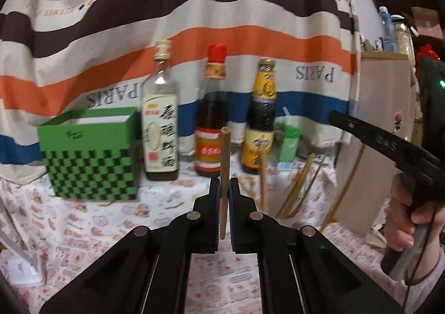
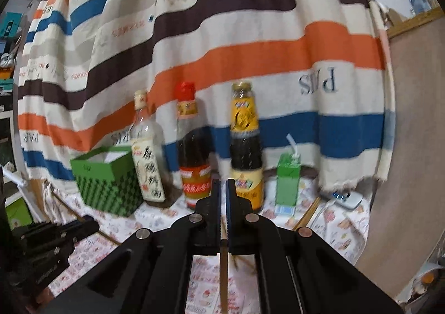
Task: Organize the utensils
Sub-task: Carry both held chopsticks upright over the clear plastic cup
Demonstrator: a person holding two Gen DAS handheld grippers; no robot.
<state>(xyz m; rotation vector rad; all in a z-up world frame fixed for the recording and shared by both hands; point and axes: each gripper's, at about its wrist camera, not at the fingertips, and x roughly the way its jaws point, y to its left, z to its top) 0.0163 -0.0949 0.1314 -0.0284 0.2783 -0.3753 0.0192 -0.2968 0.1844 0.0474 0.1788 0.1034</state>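
Two grippers: each one pinches one chopstick.
Curtain (image 1: 194, 35): big cloth with brown, orange, blue and cream stripes. It hangs behind all the other things and fills the back of both views.
Table (image 1: 97, 230): it has a cloth with small pink and red pictures on it.
Board (image 1: 372, 119): brown card with a wood edge, standing at the right side of the table.
Box (image 1: 89, 158): green, open on top, with green and black squares on its side. It stands at the left of the bottles.
Bottles: three stand in a row before the curtain. The clear bottle (image 1: 160, 119) with a white label is just beside the box. The red-cap bottle (image 1: 212, 124) is in the middle. The yellow-label bottle (image 1: 261, 119) is on the right.
Carton (image 2: 287, 183): small and green with a white straw, to the right of the bottles.
Left gripper (image 1: 224, 188): its jaws are pressed on a chopstick (image 1: 224, 169). The stick stands up straight between the pads, and its top pokes up above the tips.
Right gripper (image 2: 223, 188): its jaws are pressed close on a stick (image 2: 223, 266) that hangs down below the pads. A hand (image 1: 403, 216) grips its handle in the left view.
Loose chopsticks (image 1: 294, 194): more sticks lie on the table near the yellow-label bottle and the board.
White gadget (image 2: 347, 200): small, flat on the table under the edge of the curtain.
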